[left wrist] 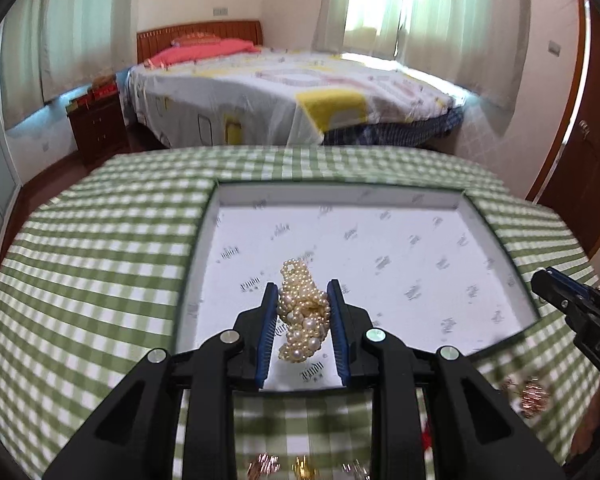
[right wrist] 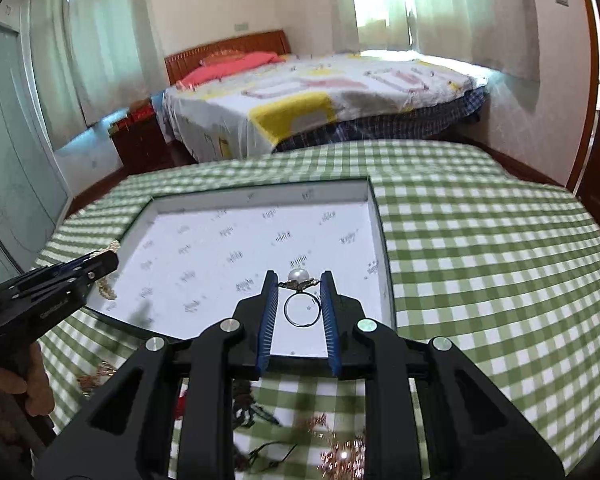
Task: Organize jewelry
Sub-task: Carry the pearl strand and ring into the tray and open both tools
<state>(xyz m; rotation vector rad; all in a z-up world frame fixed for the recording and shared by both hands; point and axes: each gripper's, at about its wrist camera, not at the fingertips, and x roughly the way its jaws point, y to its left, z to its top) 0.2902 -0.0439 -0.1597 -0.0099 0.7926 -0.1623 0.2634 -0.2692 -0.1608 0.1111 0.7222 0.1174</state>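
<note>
My left gripper (left wrist: 303,285) is shut on a cream pearl bracelet (left wrist: 304,314), which hangs bunched between the blue pads above the near part of a white printed tray (left wrist: 340,196). My right gripper (right wrist: 299,277) is shut on a thin ring with one white pearl (right wrist: 299,298); the ring hangs over the near right part of the same tray (right wrist: 260,194). Each gripper shows at the edge of the other's view: the right gripper (left wrist: 540,280) at the right, the left gripper (right wrist: 112,258) at the left with pearls dangling below it.
The tray lies on a round table with a green checked cloth (right wrist: 480,260). Loose jewelry, rose-gold pieces (left wrist: 534,396) and dark cords (right wrist: 260,452), lies on the cloth near the front edge. A bed (left wrist: 280,92) and a nightstand stand beyond the table.
</note>
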